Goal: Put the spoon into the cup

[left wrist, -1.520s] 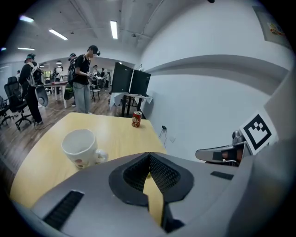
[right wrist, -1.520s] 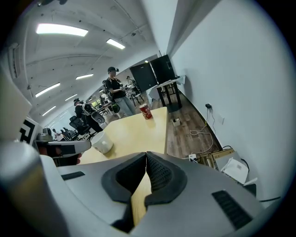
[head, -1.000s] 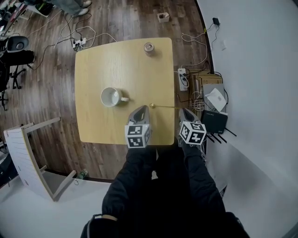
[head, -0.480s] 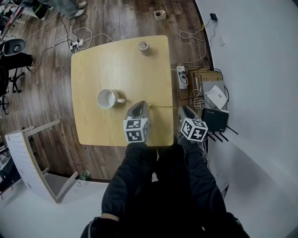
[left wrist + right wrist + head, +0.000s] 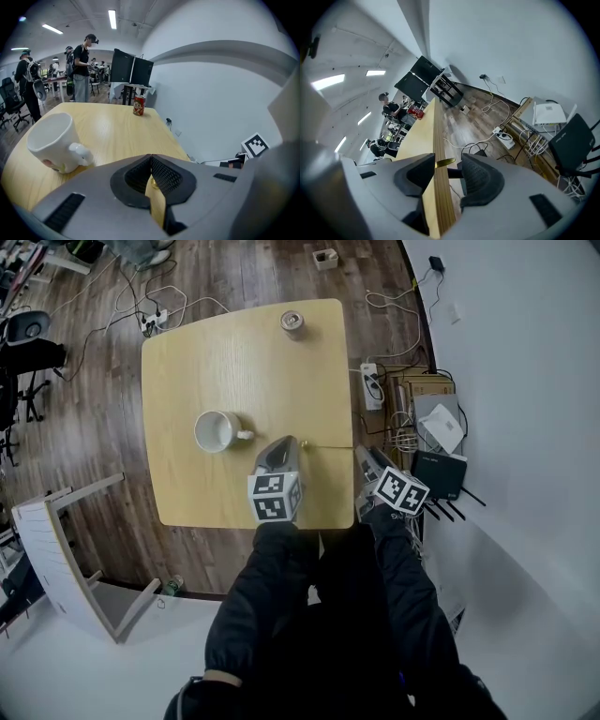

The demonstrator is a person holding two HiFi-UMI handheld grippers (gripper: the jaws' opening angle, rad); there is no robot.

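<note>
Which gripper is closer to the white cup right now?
Left. The left gripper sits just right of the cup, by its handle. The right gripper is farther right at the table edge, jaws opening with the spoon's end between them.

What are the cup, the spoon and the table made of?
Cup: probably glazed ceramic; it is white, thick-walled and glossy.
Spoon: likely metal with a gold finish; it is thin and shiny.
Table: wood or wood-look laminate; it is pale with visible grain.

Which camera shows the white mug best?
The left gripper view: the white mug looms large at left, close up, handle visible. The head view shows it small from above. The right gripper view misses it.
</note>
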